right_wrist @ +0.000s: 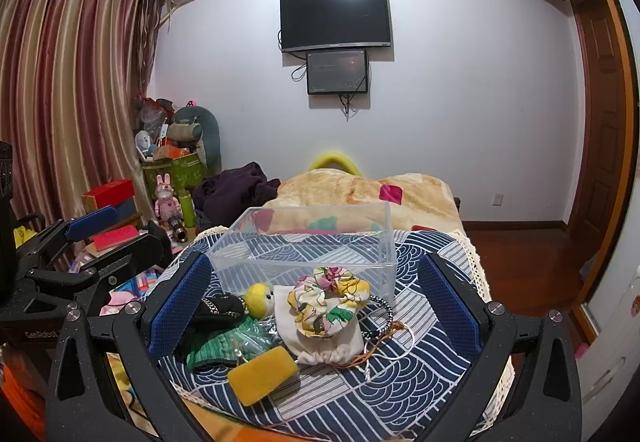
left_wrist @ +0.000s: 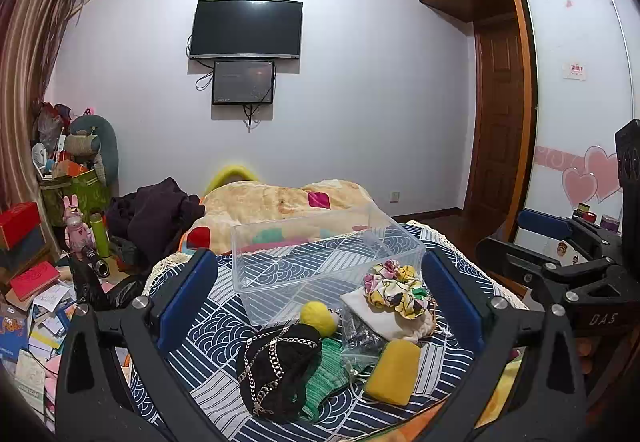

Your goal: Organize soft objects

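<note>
- Progress: we judge nothing sorted yet. The clear plastic bin (left_wrist: 320, 262) sits mid-frame in both views with only the patterned cloth showing through its walls, no items inside.
- All the soft objects lie in a loose pile just below the bin, on the blue-and-white wave-pattern cloth (right_wrist: 400, 382).
- Pile contents:
  - floral fabric scrunchie (right_wrist: 328, 302), ruffled, resting on top of a cream drawstring pouch (right_wrist: 320, 338), gathered at its mouth
  - yellow sponge block (right_wrist: 262, 374), porous, rectangular, lowest in the right wrist view
  - green knit piece (left_wrist: 326, 374), ribbed, partly under the black fabric item with a metal chain (left_wrist: 276, 366)
  - yellow felt ball (left_wrist: 318, 318), fuzzy, touching the bin's near wall
  - braided cords (right_wrist: 384, 326) at the pouch's right edge
- Left gripper (left_wrist: 320, 294): jaws wide apart, holding nothing, framing the pile.
- Right gripper (right_wrist: 316, 306): jaws wide apart, empty, also straddling the pile.
- Left to do, in our read: every item still needs moving into the bin.
</note>
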`<state>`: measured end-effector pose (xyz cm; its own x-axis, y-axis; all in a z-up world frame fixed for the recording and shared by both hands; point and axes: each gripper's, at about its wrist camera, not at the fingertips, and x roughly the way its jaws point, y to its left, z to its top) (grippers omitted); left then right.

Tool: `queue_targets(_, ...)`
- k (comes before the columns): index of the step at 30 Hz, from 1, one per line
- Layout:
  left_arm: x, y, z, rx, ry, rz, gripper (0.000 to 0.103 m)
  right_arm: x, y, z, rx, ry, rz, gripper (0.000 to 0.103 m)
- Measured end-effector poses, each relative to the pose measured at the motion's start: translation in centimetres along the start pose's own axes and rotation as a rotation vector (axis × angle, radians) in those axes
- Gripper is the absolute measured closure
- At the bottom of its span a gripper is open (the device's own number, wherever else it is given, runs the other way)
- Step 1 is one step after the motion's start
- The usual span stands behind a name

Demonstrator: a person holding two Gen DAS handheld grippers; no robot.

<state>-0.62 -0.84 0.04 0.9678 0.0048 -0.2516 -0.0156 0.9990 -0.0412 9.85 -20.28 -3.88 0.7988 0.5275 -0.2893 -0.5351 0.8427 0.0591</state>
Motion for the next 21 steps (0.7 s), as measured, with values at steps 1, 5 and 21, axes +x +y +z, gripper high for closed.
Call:
queue_targets(1,-0.02,-0.01,0.0,0.0,-0.001,0.001,0.0,0.0,0.02,0.02,0.0,0.001,0.0,0.0)
queue_targets(5,-0.06,0.01,0.03,-0.002,-0.001,-0.001,0.0,0.01,0.05,0.04,-0.001,-0.001,-0.002,0.0)
queue_targets(21,-0.1,0.03,0.01,0.0,-0.004,0.001,0.0,0.03,0.05,-0.03,-0.001,0.0,-0.001,0.0)
